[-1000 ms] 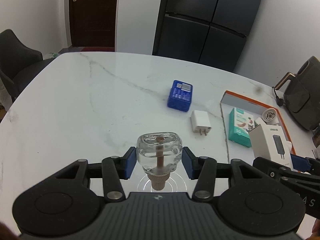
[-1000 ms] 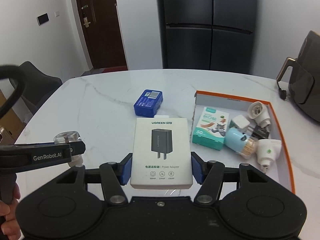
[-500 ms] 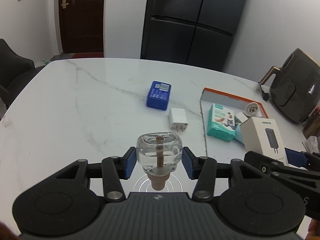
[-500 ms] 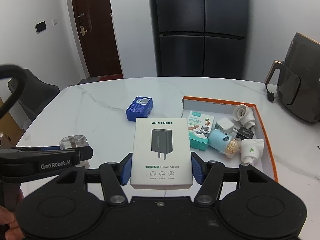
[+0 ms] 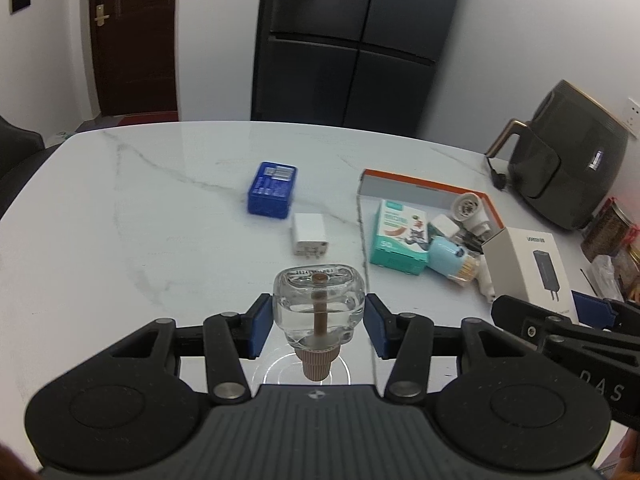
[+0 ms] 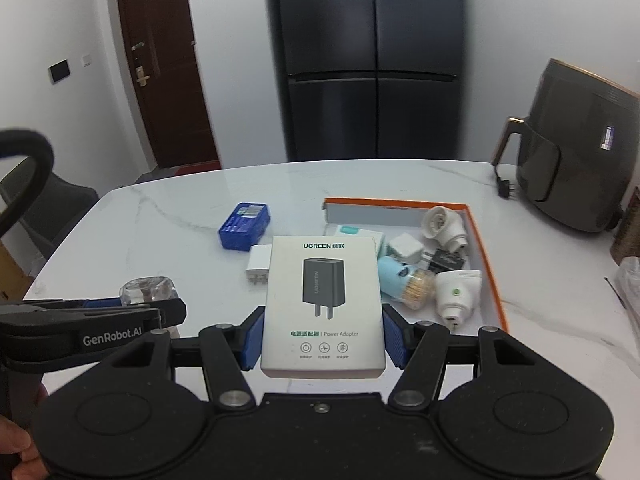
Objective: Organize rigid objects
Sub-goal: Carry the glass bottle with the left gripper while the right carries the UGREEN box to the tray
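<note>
- Left tongs [image 5: 319,322] are clamped on a clear glass bottle [image 5: 319,304], tan cap toward the camera, held above the table [image 5: 140,240].
- Right tongs [image 6: 323,338] grip a white adapter box [image 6: 323,300]; only the right view shows its printed front.
- The left view shows the whole white charger [image 5: 309,235] beside the blue case [image 5: 272,189], mid-table; the held box half hides the charger in the right view.
- The orange-rimmed tray [image 6: 486,256] sits toward the table's right edge.

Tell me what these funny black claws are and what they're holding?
They are grippers, tongs a person holds, one per hand. Each carries a camera looking along its fingers, so one picture comes from each hand. The left gripper is shut on a small glass bottle. The right gripper is shut on a white charger box. Below is a white marble table with a blue box, a white plug and an orange-edged tray holding small things.
</note>
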### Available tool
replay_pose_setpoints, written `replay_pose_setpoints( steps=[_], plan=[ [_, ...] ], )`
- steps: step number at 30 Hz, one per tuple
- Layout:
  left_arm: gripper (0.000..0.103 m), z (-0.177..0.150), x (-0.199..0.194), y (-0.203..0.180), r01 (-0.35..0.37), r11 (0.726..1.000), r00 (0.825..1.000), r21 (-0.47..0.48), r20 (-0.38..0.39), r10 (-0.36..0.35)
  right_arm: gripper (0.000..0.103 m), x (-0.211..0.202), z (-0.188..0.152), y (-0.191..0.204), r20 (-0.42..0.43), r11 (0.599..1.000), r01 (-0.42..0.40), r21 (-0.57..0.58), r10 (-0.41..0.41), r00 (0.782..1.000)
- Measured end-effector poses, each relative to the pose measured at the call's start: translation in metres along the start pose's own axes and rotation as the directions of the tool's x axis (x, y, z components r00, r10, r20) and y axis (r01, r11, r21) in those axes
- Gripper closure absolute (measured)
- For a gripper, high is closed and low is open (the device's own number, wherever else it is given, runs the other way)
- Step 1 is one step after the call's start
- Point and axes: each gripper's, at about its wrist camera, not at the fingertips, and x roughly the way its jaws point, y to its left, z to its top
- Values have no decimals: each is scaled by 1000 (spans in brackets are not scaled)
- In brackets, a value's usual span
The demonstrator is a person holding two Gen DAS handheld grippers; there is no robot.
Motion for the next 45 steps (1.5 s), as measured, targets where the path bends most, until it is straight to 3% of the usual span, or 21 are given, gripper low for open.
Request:
replay_pose_setpoints(
  steps=[29, 45],
  plan=[
    [53, -1, 4, -70, 110, 990, 994, 88, 7, -111, 32, -36, -10, -71, 38, 988, 124, 97, -128, 991],
    [53, 4, 20, -91, 131, 986, 991, 106, -1, -131, 32, -32, -6, -92, 43, 983, 140, 115, -146, 988]
  ],
)
